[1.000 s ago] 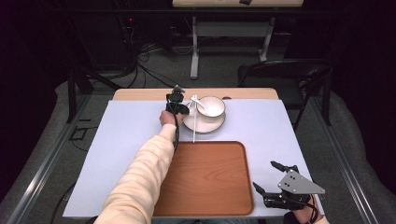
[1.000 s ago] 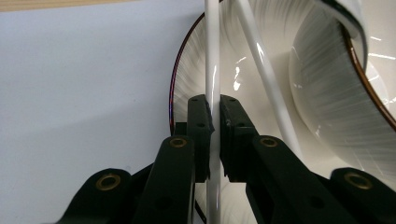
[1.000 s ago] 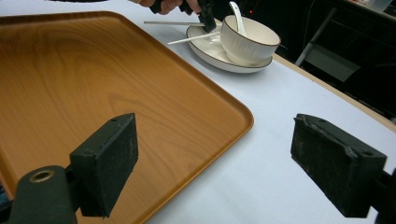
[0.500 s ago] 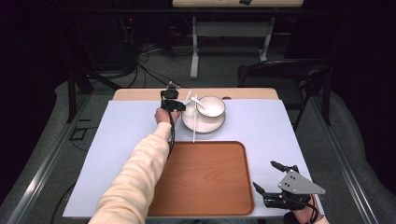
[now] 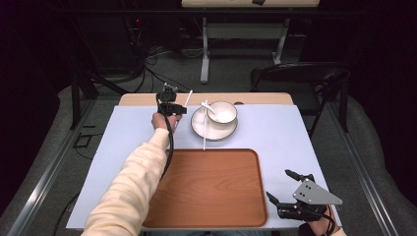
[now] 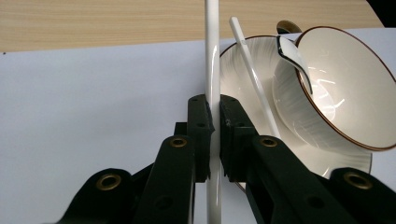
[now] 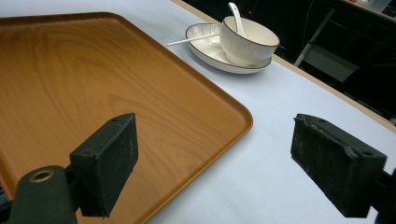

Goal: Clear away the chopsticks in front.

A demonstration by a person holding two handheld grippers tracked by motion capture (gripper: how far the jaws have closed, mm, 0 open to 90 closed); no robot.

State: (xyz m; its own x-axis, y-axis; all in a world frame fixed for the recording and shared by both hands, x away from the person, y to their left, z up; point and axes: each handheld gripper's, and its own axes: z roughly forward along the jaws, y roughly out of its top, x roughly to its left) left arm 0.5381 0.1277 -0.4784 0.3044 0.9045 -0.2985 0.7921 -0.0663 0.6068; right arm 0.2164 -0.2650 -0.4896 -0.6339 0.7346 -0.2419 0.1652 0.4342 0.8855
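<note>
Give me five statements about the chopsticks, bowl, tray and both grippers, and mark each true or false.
1. The left gripper is shut on a white chopstick. True.
2. The right gripper holds the other chopstick. False: it is open and holds nothing.
3. A white spoon rests in the white brown-rimmed bowl. True.
4. The bowl stands on the brown wooden tray. False: it sits on a white plate beyond the tray.
5. A second white chopstick lies across the plate's rim. True.
</note>
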